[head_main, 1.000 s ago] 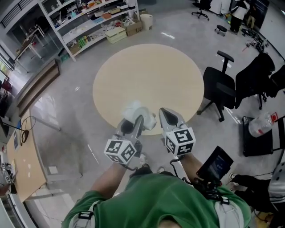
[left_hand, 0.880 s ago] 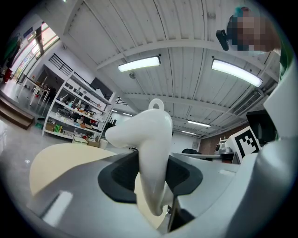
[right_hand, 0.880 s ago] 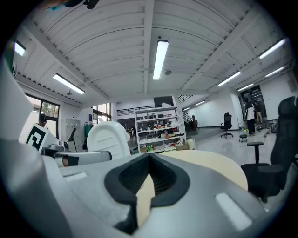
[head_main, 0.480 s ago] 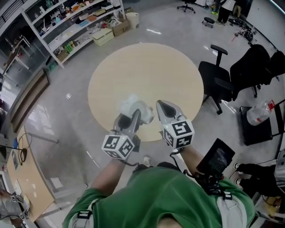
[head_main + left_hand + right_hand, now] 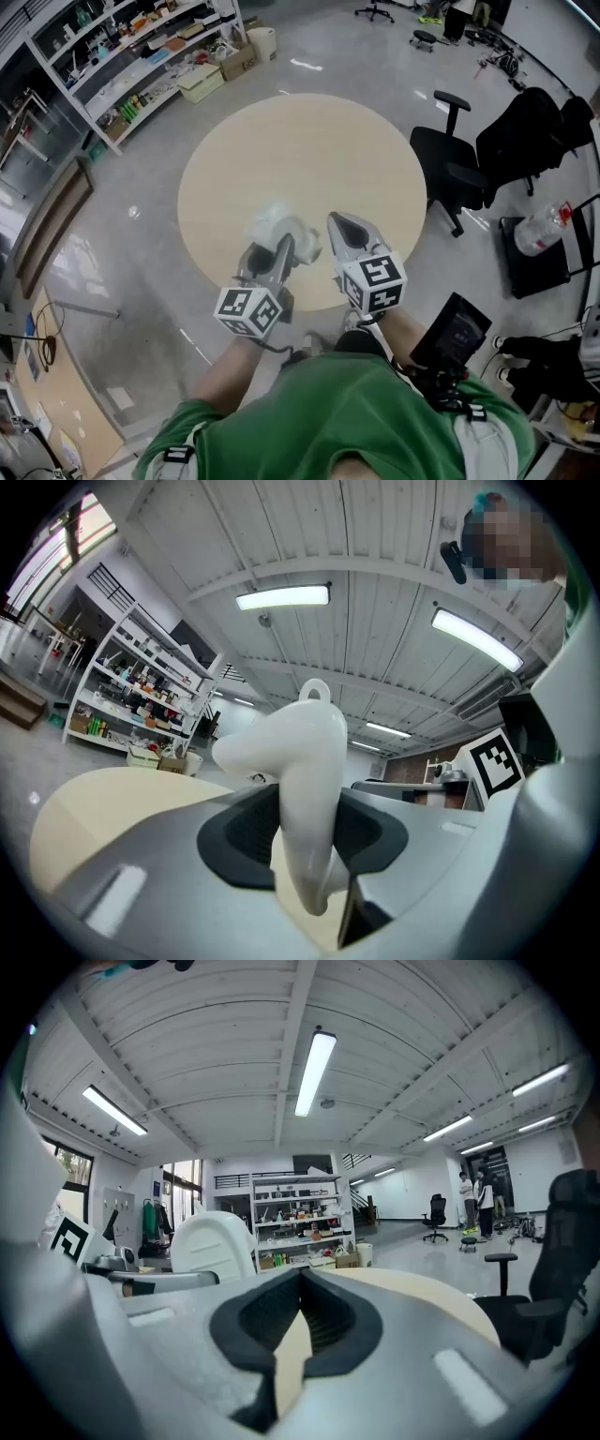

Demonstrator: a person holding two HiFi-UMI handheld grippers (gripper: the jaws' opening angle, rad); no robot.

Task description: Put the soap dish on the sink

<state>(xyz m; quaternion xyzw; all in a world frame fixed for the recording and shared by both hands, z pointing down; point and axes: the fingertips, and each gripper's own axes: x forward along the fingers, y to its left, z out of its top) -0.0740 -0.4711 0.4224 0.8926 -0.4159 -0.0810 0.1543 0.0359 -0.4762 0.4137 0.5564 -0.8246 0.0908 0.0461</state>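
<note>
The white soap dish (image 5: pixel 278 228) is clamped on edge between the jaws of my left gripper (image 5: pixel 284 246), held in the air over the near rim of a round beige table (image 5: pixel 300 150). In the left gripper view the soap dish (image 5: pixel 302 761) stands upright between the dark pads of the left gripper (image 5: pixel 306 803), which is shut on it. My right gripper (image 5: pixel 340 225) hovers beside it on the right. In the right gripper view the right gripper (image 5: pixel 300 1275) has its fingertips together and nothing between them, with the dish (image 5: pixel 214 1241) at its left. No sink is in view.
The table top is bare. Two black office chairs (image 5: pixel 455 173) stand at its right. White shelves (image 5: pixel 141 56) with boxes line the far left. A large water bottle (image 5: pixel 539 230) and a dark tablet (image 5: pixel 452 337) are low at the right. Grey floor surrounds the table.
Both grippers have been carried level and together toward the table, so the room has slid in the head view. The dish stays in the left gripper's grip.
</note>
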